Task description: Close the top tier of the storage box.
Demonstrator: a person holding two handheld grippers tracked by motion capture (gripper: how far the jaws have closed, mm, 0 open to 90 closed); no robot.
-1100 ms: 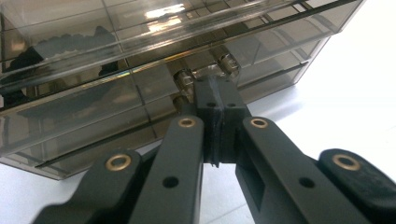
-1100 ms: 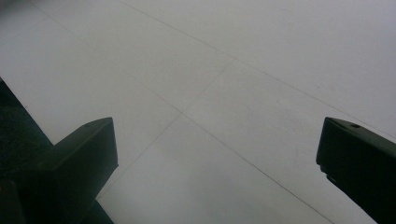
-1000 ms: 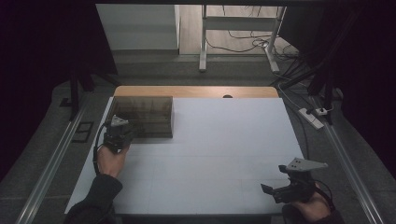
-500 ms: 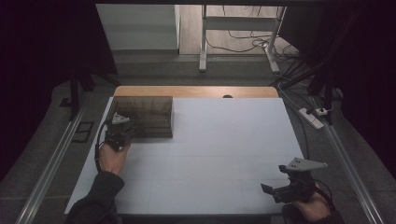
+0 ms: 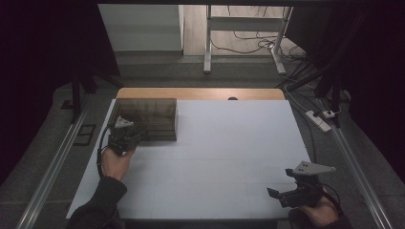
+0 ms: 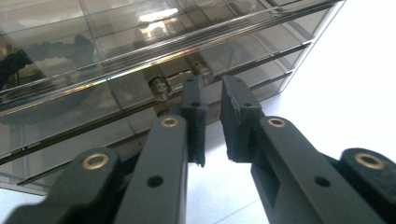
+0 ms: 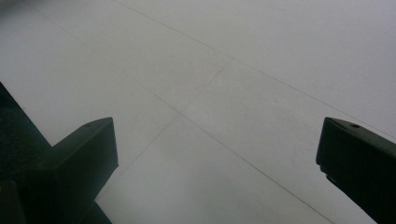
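— At the table: the left gripper sits nose-to-face with the smoked plastic drawer box. Where exactly is the box from those tips?

— Straight ahead of them and touching distance at most. In the left gripper view the box rises just beyond the left gripper, its long side running crosswise to the jaws, and a small metal latch lies just past the tips, slightly to their left.

— Gripping it?

— No. The jaws have just been easing apart, leaving a narrow slot with nothing between the pads.

— And the other hand?

— The right gripper waits well apart, low at the near edge, jaws spread wide over the bare white table. The left is plainly the nearer; any pull on the latch looks like its job.
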